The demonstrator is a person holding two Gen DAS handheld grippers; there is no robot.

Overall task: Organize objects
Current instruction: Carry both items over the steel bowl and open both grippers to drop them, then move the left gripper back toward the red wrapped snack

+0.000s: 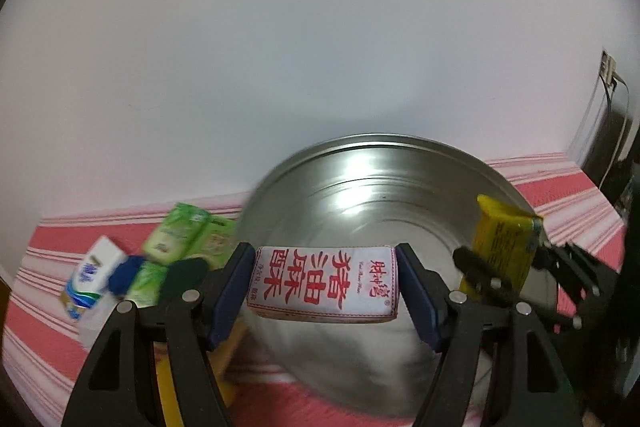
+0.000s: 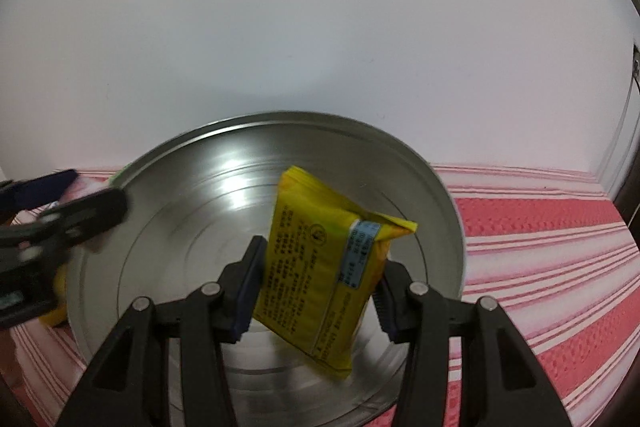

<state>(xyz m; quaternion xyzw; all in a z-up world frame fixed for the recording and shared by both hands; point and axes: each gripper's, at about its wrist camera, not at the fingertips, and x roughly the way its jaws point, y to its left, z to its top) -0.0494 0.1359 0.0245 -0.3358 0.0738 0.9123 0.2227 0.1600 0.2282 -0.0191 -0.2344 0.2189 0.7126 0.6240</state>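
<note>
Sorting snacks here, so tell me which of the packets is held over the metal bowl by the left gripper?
The white packet with red characters, clamped in the left gripper. The yellow packet is in the right gripper; the green packets lie on the cloth.

One steel basin [image 1: 384,195]. One white packet with red characters [image 1: 324,287], one yellow packet [image 2: 320,275]. Beside the basin on the red-striped cloth [image 1: 52,239]: three green packs [image 1: 176,233] at least, blurred together so the count is unsure, plus one white-and-blue carton [image 1: 90,273]; two grippers, left gripper [image 1: 326,291] and right gripper [image 2: 316,287].
</note>
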